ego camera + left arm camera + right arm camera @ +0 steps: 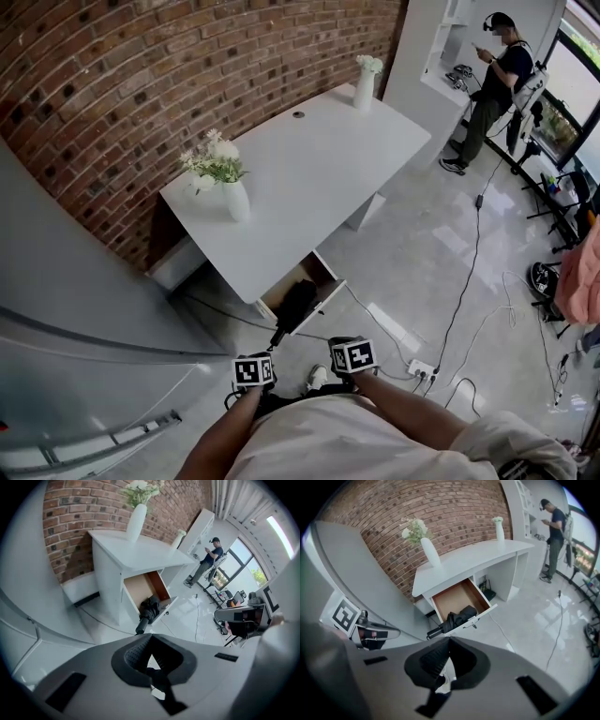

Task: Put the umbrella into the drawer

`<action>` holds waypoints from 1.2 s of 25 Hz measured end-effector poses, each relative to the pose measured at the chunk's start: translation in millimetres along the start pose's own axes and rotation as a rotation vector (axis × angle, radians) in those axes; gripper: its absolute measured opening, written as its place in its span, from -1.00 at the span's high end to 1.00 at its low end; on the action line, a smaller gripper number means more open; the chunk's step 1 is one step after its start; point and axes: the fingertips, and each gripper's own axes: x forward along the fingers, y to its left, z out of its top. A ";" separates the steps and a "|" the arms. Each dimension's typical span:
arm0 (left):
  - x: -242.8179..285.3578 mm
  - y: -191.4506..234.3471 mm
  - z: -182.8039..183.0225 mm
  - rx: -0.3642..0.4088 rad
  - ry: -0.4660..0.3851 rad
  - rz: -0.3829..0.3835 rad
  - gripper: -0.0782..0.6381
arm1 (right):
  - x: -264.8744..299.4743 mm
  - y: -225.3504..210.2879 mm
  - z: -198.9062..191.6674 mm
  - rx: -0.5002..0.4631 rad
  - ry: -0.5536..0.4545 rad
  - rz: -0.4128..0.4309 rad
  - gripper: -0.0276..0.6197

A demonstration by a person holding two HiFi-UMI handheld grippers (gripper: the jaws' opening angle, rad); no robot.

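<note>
Umbrella (pixel 457 618) in drawer (pixel 452 599), apart from right claw (pixel 443 682)

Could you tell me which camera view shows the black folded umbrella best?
The right gripper view: the black folded umbrella lies in the open wood-lined drawer, handle overhanging. Head and left gripper views show it smaller.
</note>
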 end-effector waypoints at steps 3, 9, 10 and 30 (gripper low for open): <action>-1.0 -5.6 6.4 0.062 -0.004 -0.002 0.77 | 2.5 -2.0 -0.8 -0.012 -0.001 -0.027 0.87; -3.3 -11.5 13.9 0.095 -0.022 -0.047 0.77 | 13.7 -6.0 -1.9 0.023 -0.020 -0.065 0.87; -2.8 -11.3 15.3 0.098 -0.023 -0.053 0.76 | 15.8 -6.5 -2.5 0.025 -0.020 -0.069 0.87; 4.9 -1.7 41.7 0.131 -0.020 -0.059 0.77 | 20.6 1.0 15.1 -0.053 -0.033 -0.101 0.87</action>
